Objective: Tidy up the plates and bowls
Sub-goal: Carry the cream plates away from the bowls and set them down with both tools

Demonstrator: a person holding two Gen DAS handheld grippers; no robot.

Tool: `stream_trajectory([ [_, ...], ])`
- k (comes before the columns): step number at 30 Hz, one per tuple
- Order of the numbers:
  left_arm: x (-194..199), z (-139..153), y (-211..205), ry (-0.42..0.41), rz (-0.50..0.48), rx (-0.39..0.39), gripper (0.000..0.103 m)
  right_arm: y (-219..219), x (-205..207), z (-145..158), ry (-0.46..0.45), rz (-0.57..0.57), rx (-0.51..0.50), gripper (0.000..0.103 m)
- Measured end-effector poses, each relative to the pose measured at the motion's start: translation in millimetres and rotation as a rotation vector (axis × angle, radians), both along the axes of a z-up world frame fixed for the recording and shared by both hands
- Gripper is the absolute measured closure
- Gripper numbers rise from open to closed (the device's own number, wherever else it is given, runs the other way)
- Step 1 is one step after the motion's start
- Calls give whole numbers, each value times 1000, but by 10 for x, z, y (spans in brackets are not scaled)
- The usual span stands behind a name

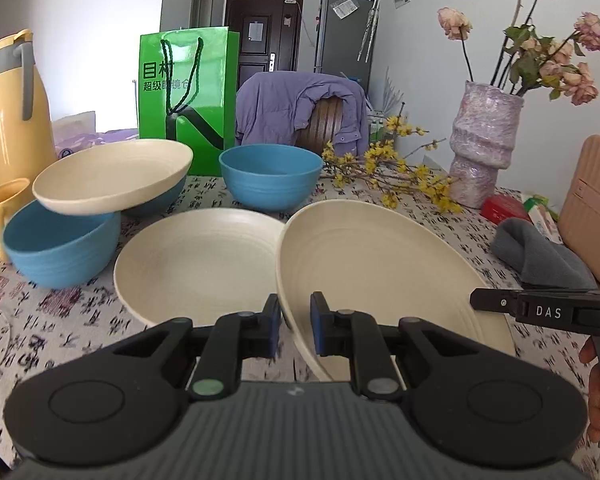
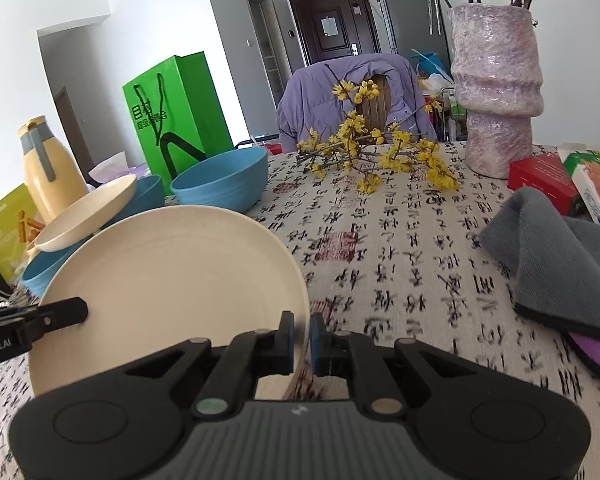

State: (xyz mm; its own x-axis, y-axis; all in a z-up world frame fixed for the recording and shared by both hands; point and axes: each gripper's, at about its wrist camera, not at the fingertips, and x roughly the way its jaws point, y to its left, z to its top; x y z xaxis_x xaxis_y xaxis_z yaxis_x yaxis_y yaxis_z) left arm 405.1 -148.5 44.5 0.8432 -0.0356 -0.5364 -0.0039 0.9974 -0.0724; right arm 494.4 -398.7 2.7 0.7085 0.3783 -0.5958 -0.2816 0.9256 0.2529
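The left claw (image 1: 295, 330) is pinching the near rim of a cream plate (image 1: 376, 260), its blue-padded fingers closed on the edge, and the right claw (image 2: 301, 344) is clamping the opposite side of that same plate (image 2: 172, 280), one finger inside the rim and one outside. The plate is tilting, its left edge raised off the tabletop (image 2: 400, 264) and leaning over the rim of a second cream plate (image 1: 196, 260) that is lying flat just beside it. Farther back, a third cream plate (image 1: 112, 176) is resting aslant across two blue bowls (image 1: 58, 248), and another blue bowl (image 1: 271, 178) is standing alone behind the flat plate. A green paper bag (image 1: 188, 92) is standing upright behind the dishes, with a yellow jug (image 1: 14, 104) and a yellow mug (image 1: 0, 208) at the far left. To the right, a grey cloth (image 2: 560, 256) is lying crumpled near a red box (image 2: 540, 180), and a sprig of yellow blossoms (image 2: 380, 152) is lying beside a mottled purple vase (image 2: 496, 92).
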Motion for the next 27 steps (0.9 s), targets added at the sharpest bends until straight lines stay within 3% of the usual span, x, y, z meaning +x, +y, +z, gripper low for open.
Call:
stream_trajectory([
  [17,-976,-324,-68,69,-55,-86,87,-109,-1327,-104,22,-43,-82,95],
  [27,-1285,-442,-40,88,-79,-91,86,-177,-1879,-193,19,-88,-43,94],
])
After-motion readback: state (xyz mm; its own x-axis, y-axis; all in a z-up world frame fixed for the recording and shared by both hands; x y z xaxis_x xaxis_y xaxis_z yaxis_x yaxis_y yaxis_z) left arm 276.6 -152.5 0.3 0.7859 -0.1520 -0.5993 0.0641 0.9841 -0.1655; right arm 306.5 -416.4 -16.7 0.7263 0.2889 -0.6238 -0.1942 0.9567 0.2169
